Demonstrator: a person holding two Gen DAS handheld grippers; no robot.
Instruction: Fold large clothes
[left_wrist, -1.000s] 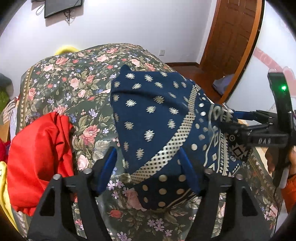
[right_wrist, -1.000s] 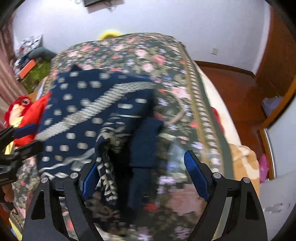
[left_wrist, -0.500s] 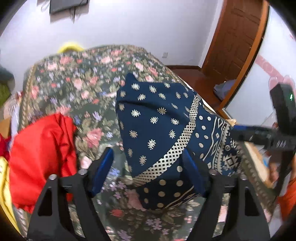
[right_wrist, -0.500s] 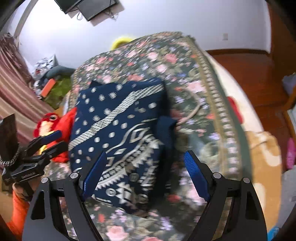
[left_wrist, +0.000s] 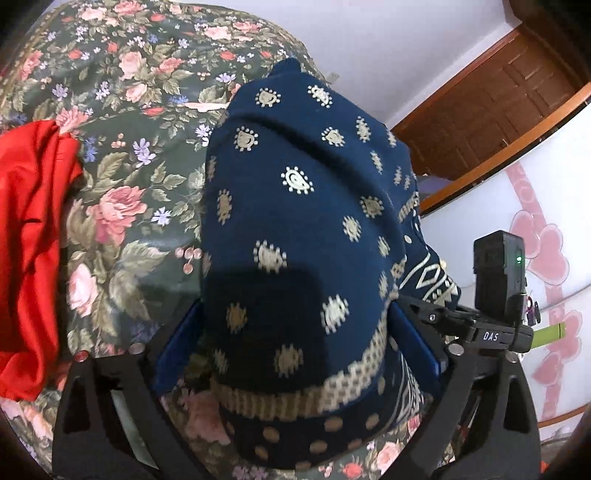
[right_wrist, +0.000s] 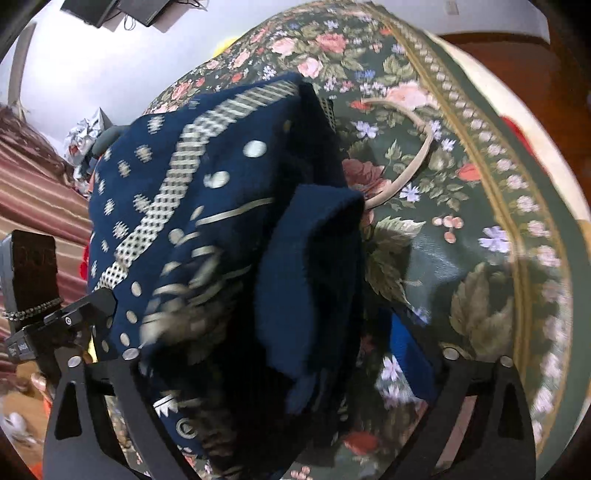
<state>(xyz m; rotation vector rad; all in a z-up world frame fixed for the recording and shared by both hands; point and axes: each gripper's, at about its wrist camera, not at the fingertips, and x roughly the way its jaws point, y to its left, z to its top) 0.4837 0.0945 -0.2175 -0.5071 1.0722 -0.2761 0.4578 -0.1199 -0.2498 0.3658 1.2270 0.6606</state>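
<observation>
A navy garment (left_wrist: 306, 229) with cream dots and a checked band lies folded on the floral bed cover (left_wrist: 122, 192). My left gripper (left_wrist: 295, 350) is open, its blue pads on either side of the garment's near edge. My right gripper (right_wrist: 266, 354) is open too and straddles the garment (right_wrist: 207, 206) at its other side, where a plain navy flap (right_wrist: 310, 273) sticks up between the fingers. Each gripper shows in the other's view: the right gripper (left_wrist: 495, 328) at the garment's right, the left gripper (right_wrist: 62, 325) at its left.
A red cloth (left_wrist: 29, 236) lies bunched on the bed to the left of the garment. A thin beige strap (right_wrist: 406, 162) curves on the cover right of the garment. The bed's patterned border (right_wrist: 517, 206) runs along the right. A wooden door (left_wrist: 491, 107) is behind.
Both grippers have moved down and in close onto the garment, which now fills the gap between each pair of fingers. The garment lies lower and flatter on the bed.
</observation>
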